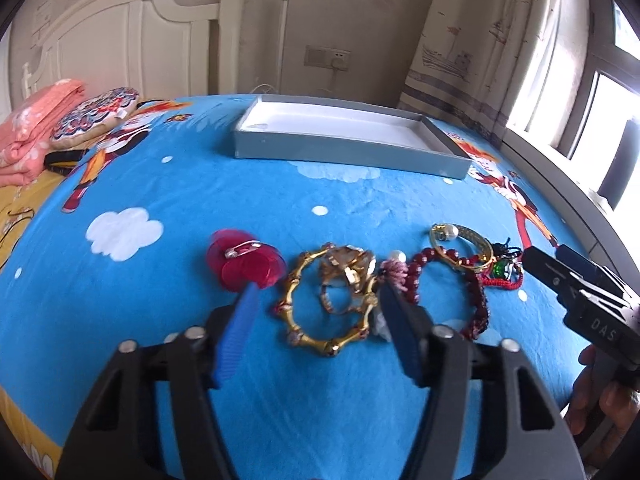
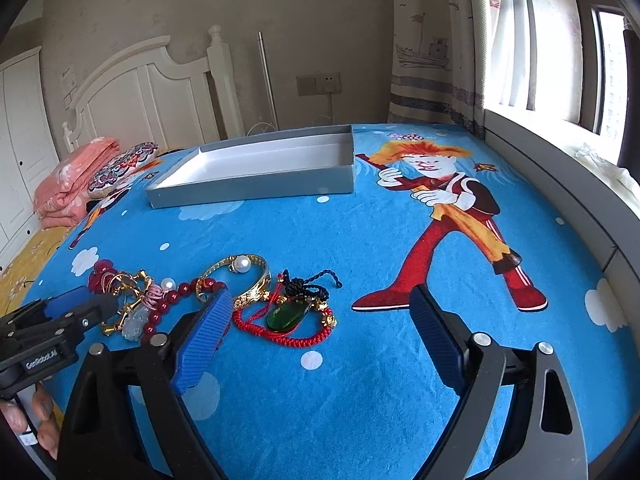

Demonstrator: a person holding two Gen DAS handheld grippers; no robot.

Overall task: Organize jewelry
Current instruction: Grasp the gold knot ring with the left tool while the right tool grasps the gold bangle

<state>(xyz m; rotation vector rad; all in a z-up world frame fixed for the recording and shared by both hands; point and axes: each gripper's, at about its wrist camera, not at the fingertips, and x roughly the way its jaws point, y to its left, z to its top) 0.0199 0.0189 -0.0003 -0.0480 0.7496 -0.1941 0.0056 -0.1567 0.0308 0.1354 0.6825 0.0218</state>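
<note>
Jewelry lies in a row on the blue blanket. In the left wrist view: a red flower brooch (image 1: 245, 264), a gold bamboo-style bangle (image 1: 320, 312), a gold ornament (image 1: 348, 266), a dark red bead bracelet (image 1: 460, 280), a gold pearl bangle (image 1: 464, 246) and a red cord with a green pendant (image 1: 504, 274). My left gripper (image 1: 318, 288) is open, its jaws either side of the gold bangle, just above it. My right gripper (image 2: 322, 300) is open above the red cord bracelet (image 2: 288, 332) and green pendant (image 2: 286, 314). An empty grey box (image 1: 352, 140) stands behind.
The grey box also shows in the right wrist view (image 2: 256, 176). A folded pink quilt (image 1: 28, 136) and patterned cushion (image 1: 96, 116) lie at the far left by the white headboard (image 1: 132, 28). A window ledge (image 2: 560, 184) and curtain run along the right.
</note>
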